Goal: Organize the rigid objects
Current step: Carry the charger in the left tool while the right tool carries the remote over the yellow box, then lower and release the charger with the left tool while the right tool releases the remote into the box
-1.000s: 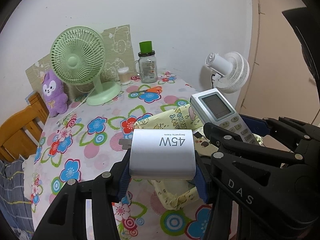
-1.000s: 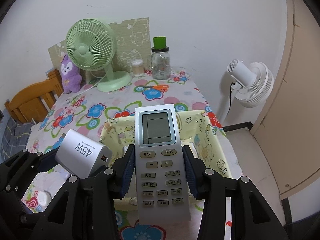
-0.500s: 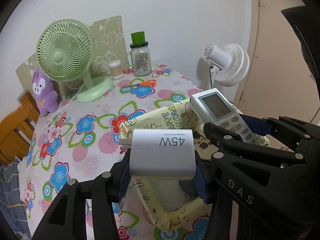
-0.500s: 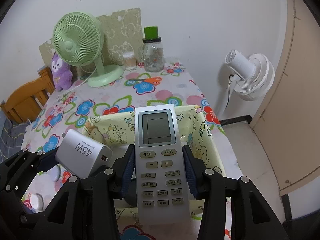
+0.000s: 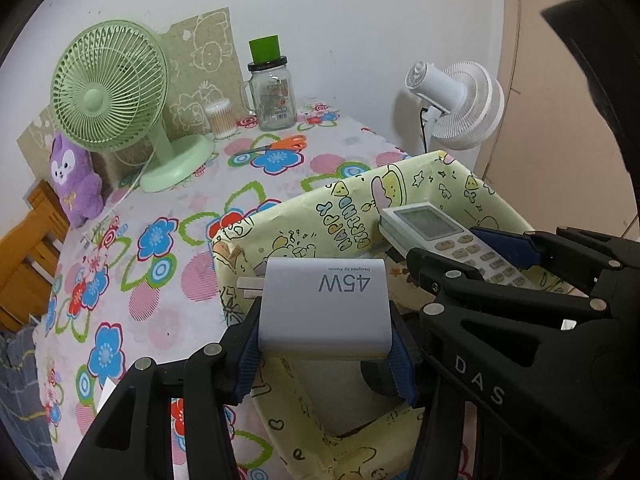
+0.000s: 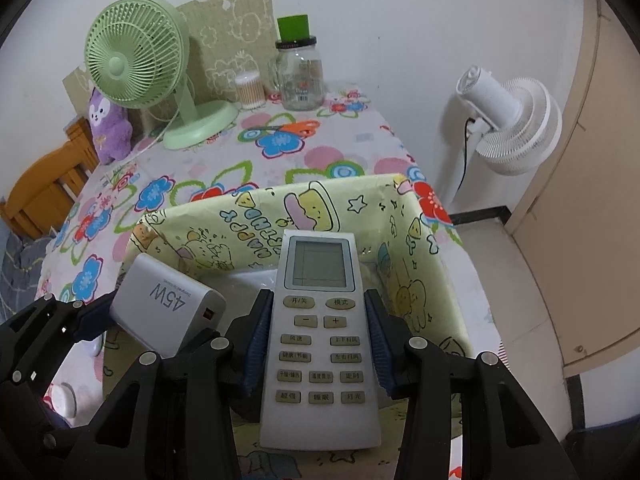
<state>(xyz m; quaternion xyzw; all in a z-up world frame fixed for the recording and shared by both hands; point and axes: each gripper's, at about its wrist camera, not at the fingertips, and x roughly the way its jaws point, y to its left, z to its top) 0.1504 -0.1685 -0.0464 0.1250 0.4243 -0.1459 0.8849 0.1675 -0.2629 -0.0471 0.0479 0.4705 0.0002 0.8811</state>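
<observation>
Nearest the lens, the left gripper (image 5: 326, 354) pinches a white 45W charger (image 5: 324, 306) over the yellow cartoon-print storage box (image 5: 404, 188), while the right gripper (image 6: 318, 344) clamps an air-conditioner remote (image 6: 318, 340) above it at the charger's three o'clock. Neither is set down yet, so the job looks midway. Orange scissors (image 5: 276, 145) lie loose at twelve o'clock, near the green desk fan (image 5: 120, 96).

Matt white plastic charger (image 5: 325, 307), glossy glass jar (image 5: 274, 100), plush purple toy (image 5: 76, 184).
</observation>
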